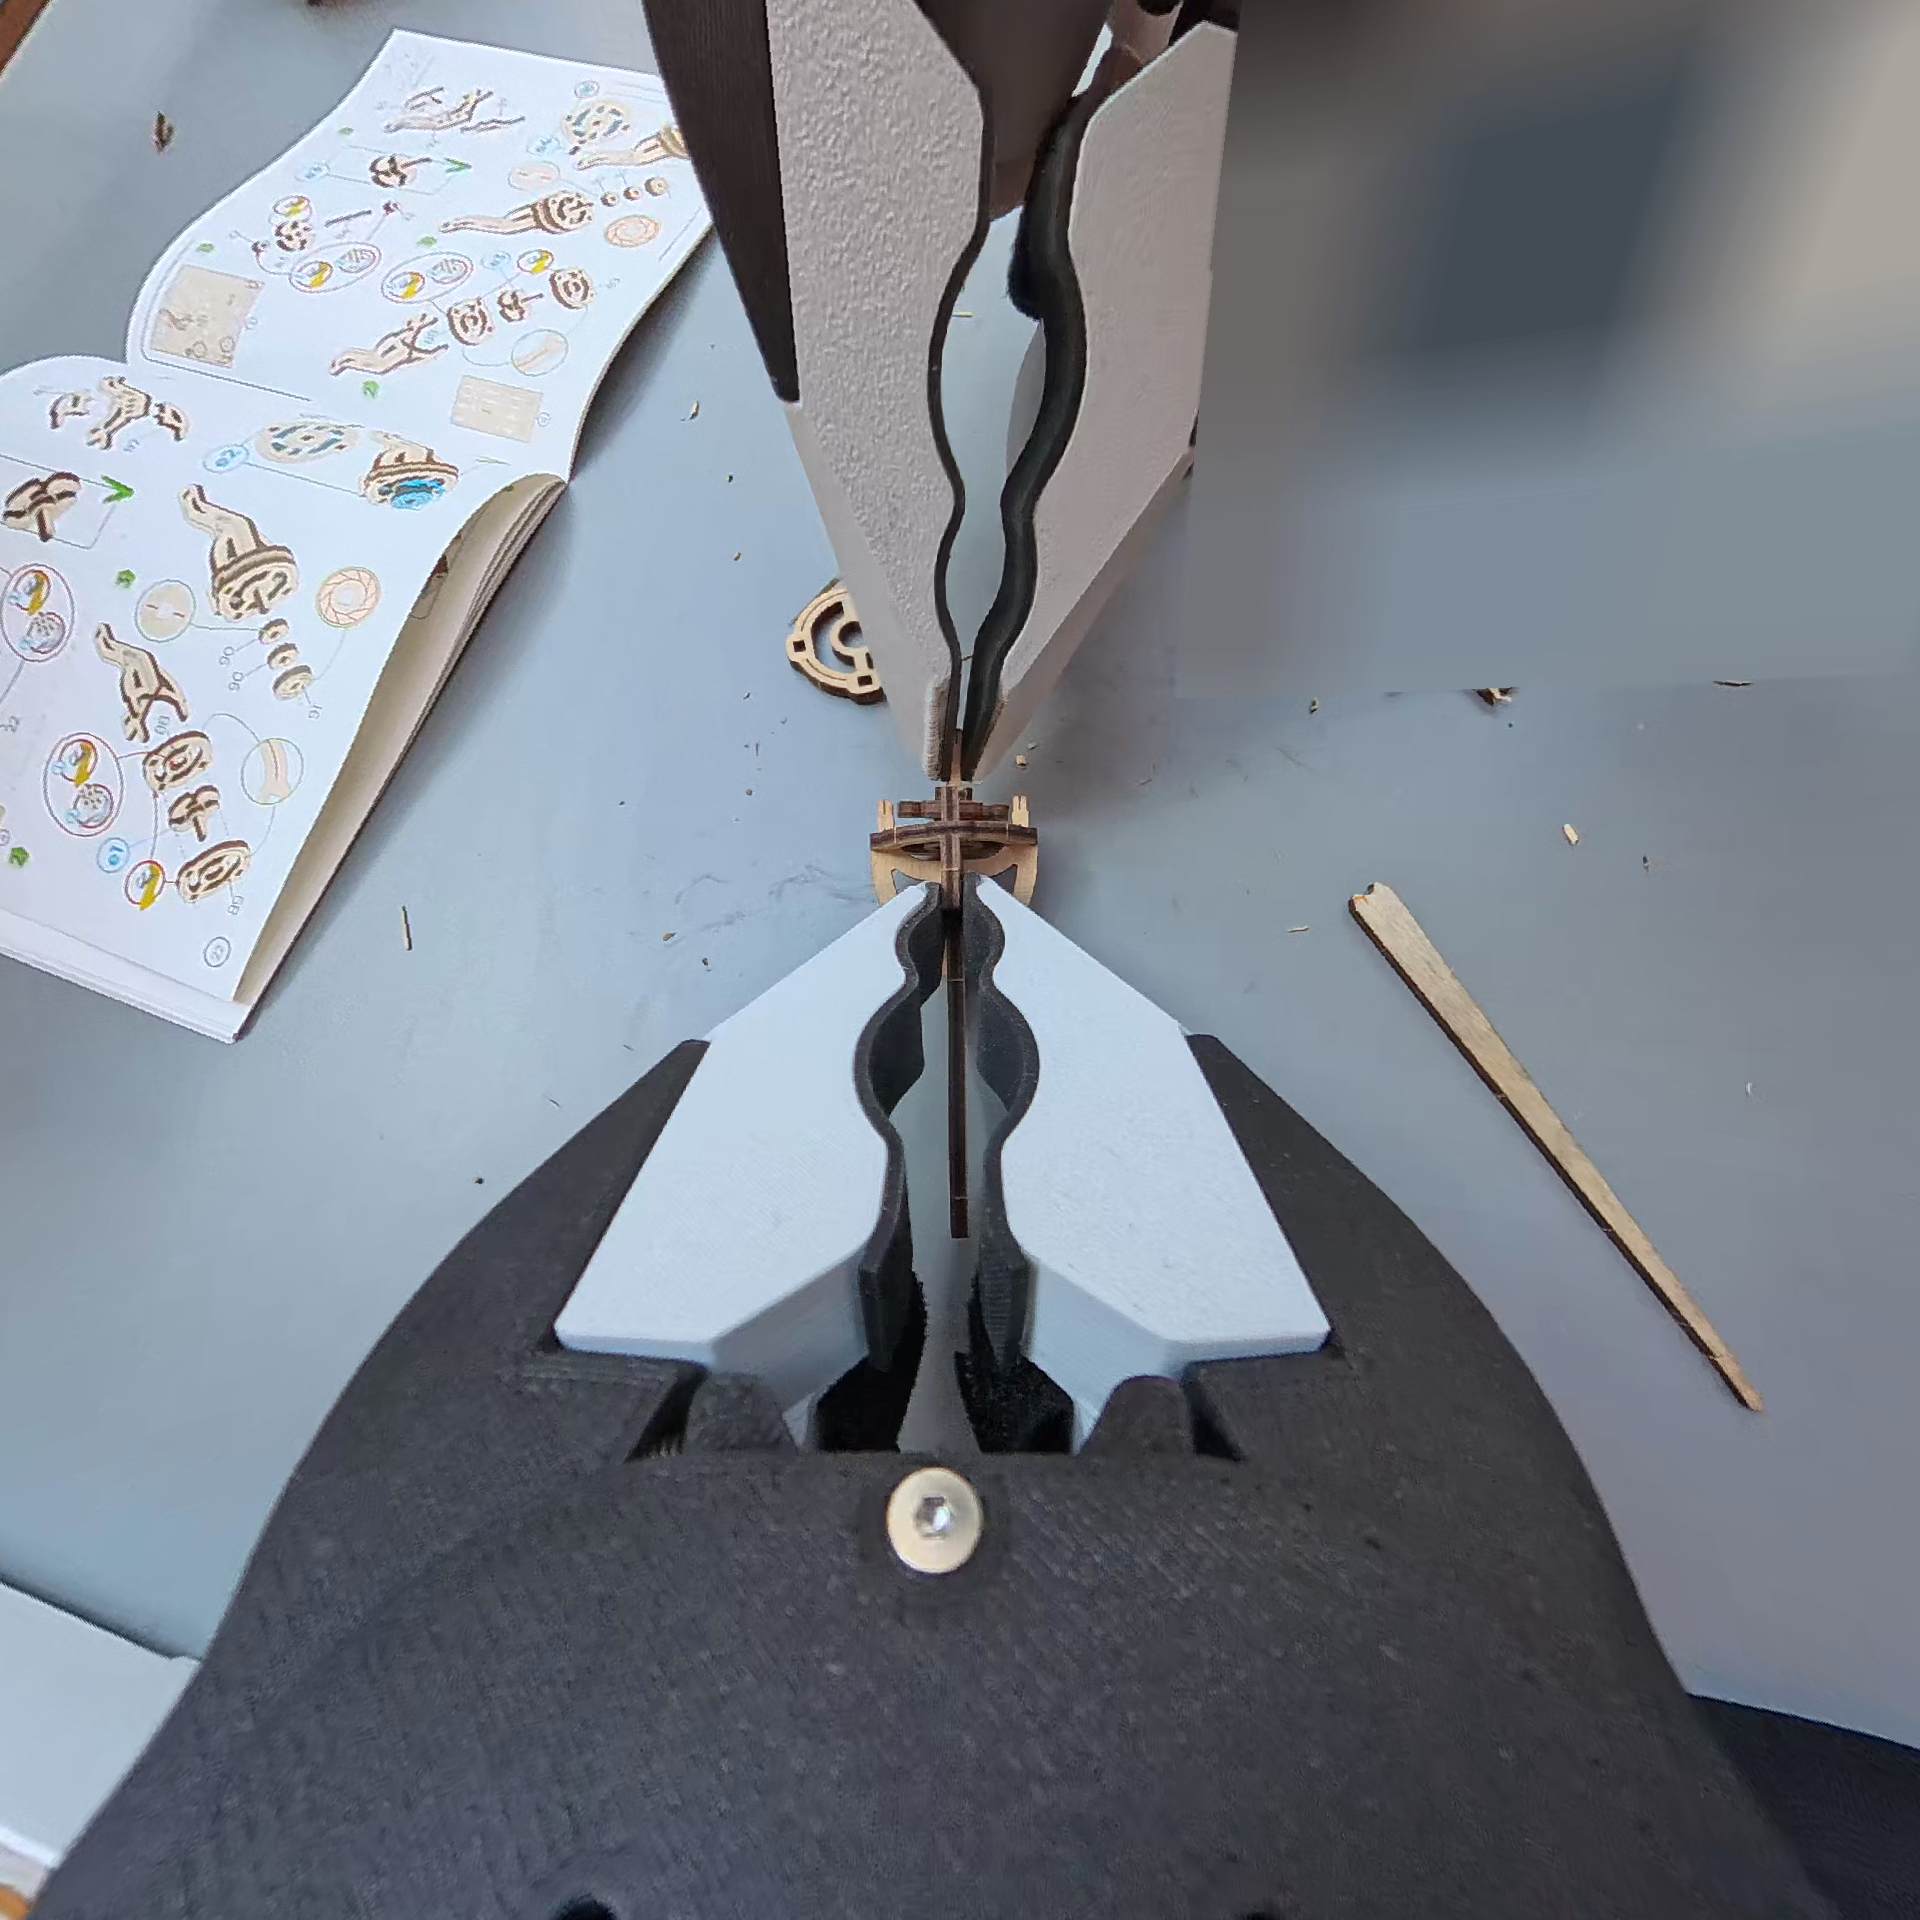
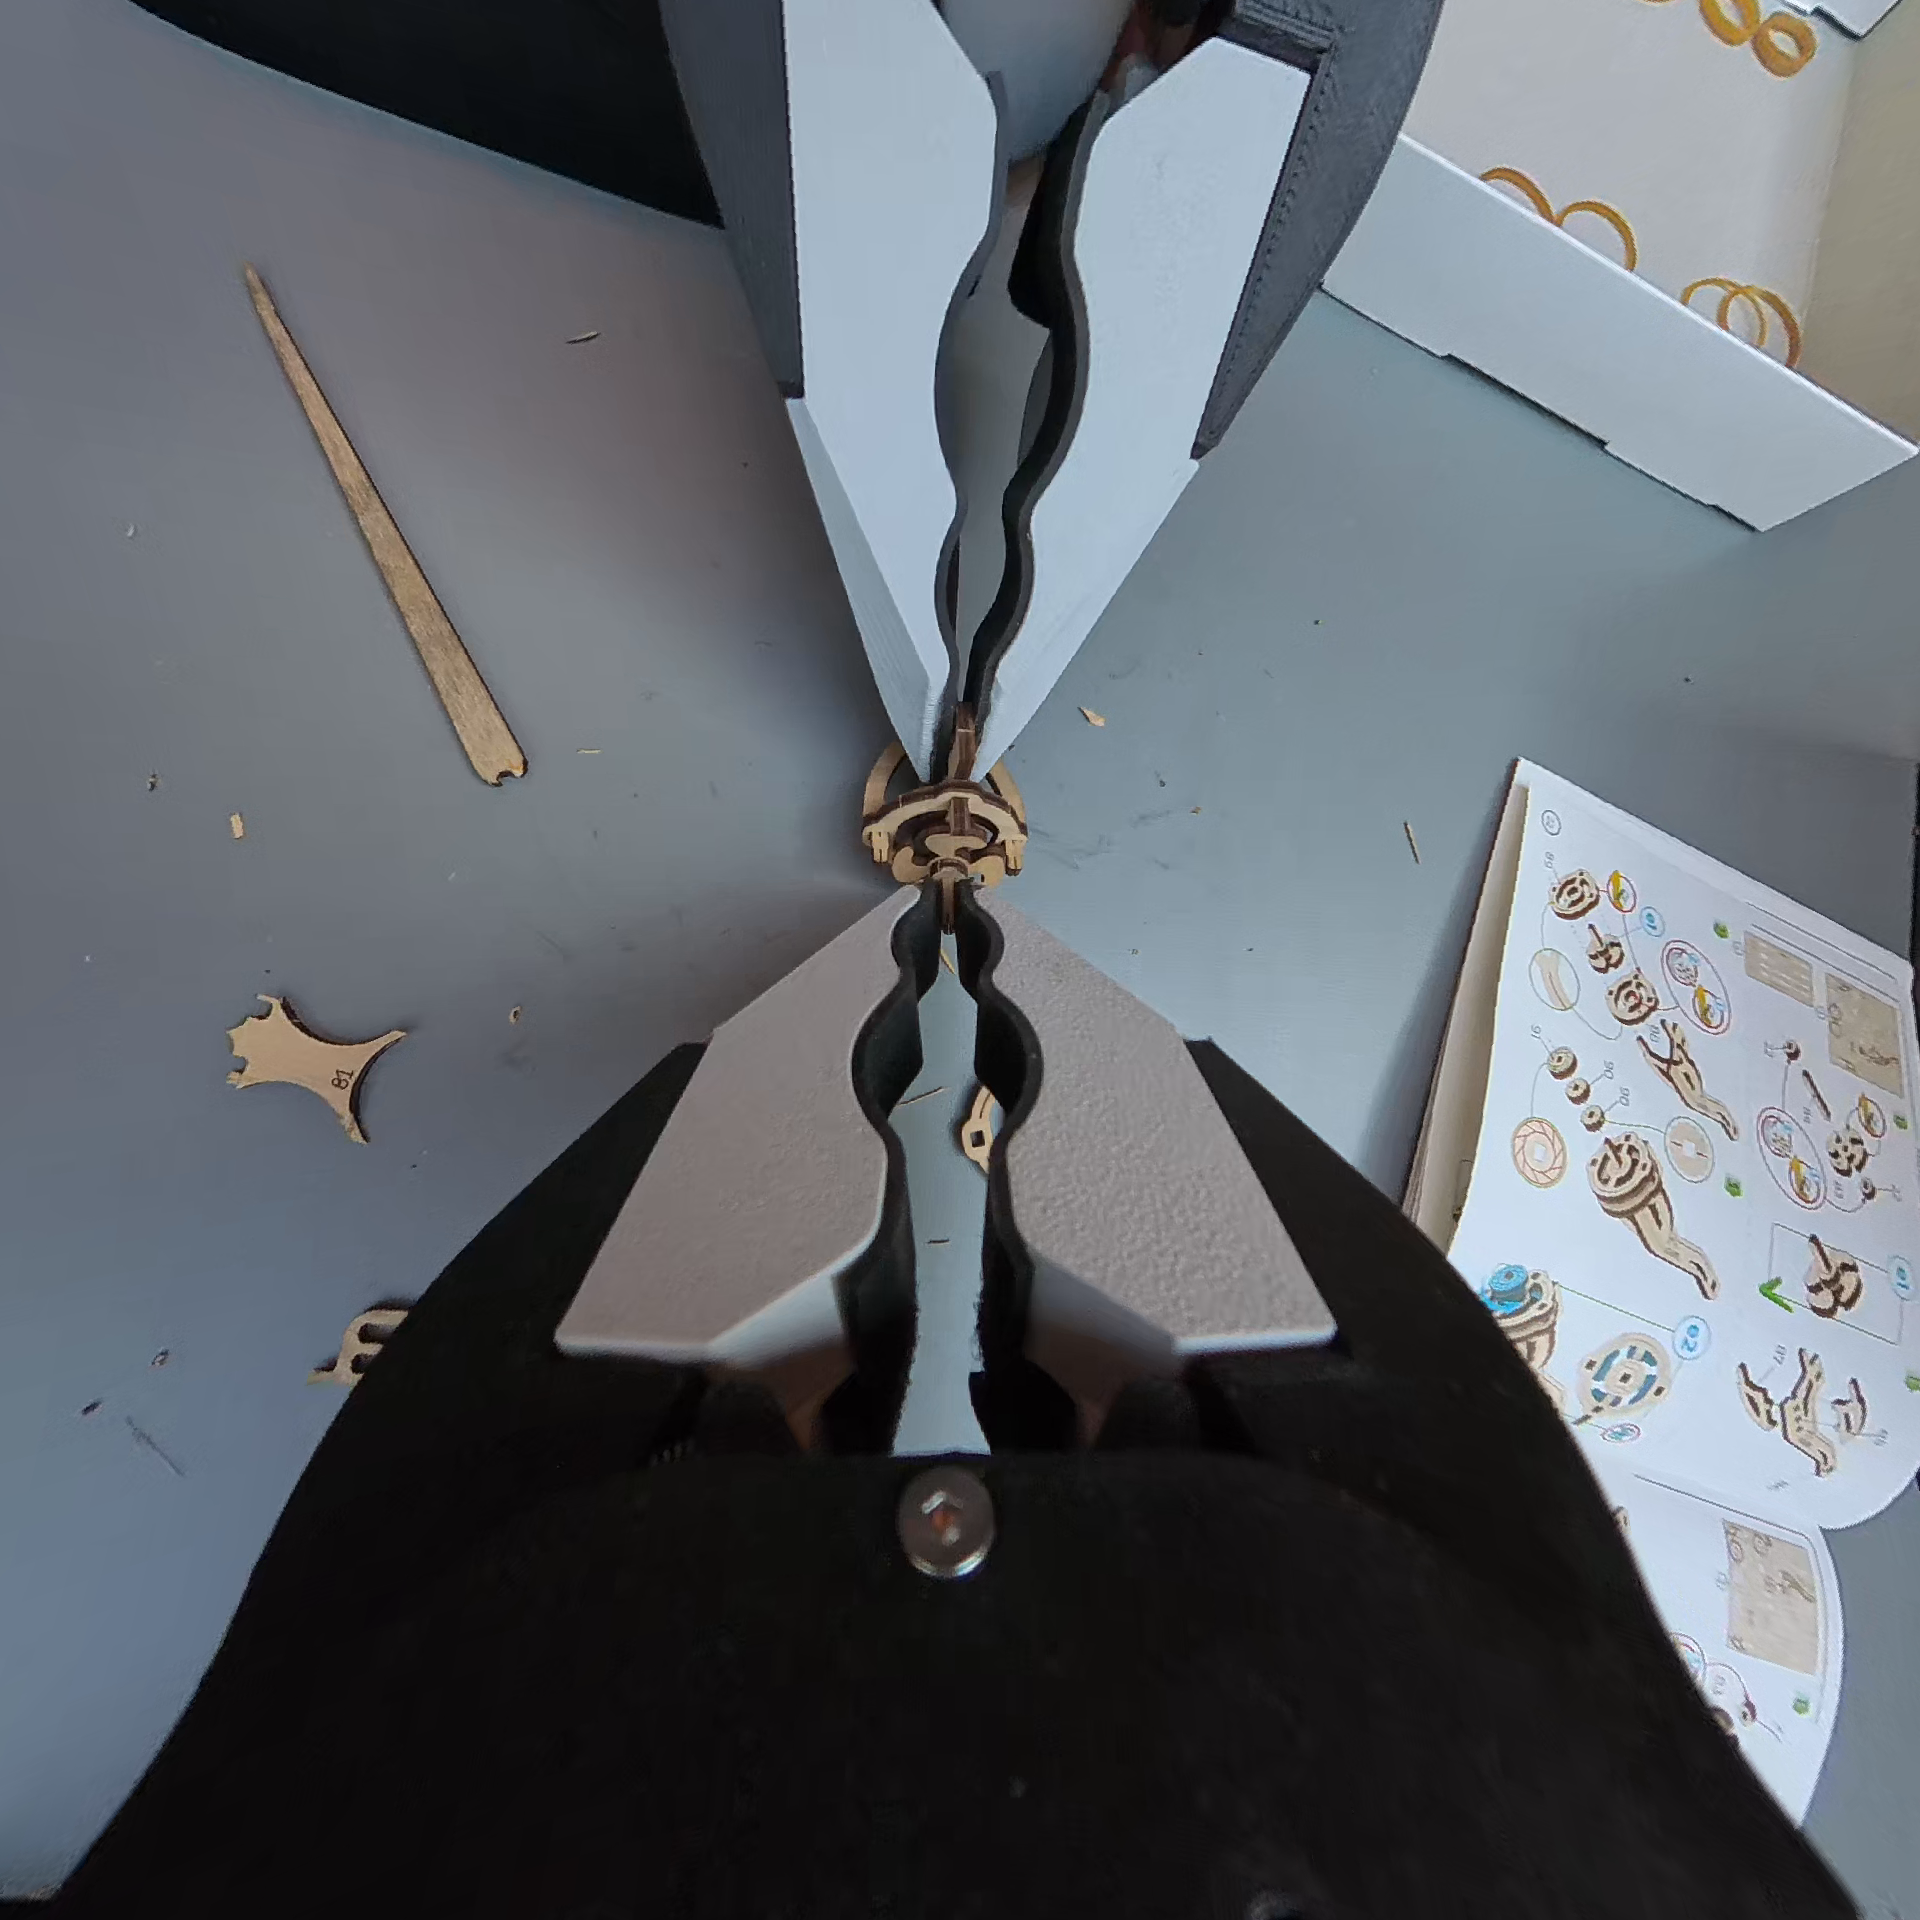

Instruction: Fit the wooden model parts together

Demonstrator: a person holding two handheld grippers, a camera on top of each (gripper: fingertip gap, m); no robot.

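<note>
A small wooden model assembly [image 1: 951, 847] of interlocked laser-cut pieces hangs above the grey table between both grippers. My left gripper [image 1: 954, 912] is shut on a thin flat wooden piece of it, seen edge-on between the dark pads [image 1: 904, 997]. My right gripper [image 1: 956, 767] comes from the opposite side, tip to tip. In the right wrist view the right gripper [image 2: 943, 916] is shut on a small wooden peg at the centre of the assembly [image 2: 943, 831]. The left gripper [image 2: 961, 743] pinches the far side.
An open instruction booklet [image 1: 260, 520] [image 2: 1662, 1195] lies on the grey table [image 1: 623, 1039]. A long tapered wooden stick [image 1: 1538, 1132] [image 2: 384, 540], a round wooden part [image 1: 831, 644], a wooden offcut [image 2: 312, 1060] and chips lie around. A white box [image 2: 1610, 343] stands beside the left gripper. My two grippers' fingertips are within a few centimetres of each other. From the left gripper's tips to the long tapered wooden stick [image 2: 384, 540] is close to 11 centimetres. It turns up in the left wrist view [image 1: 1525, 1095] as well.
</note>
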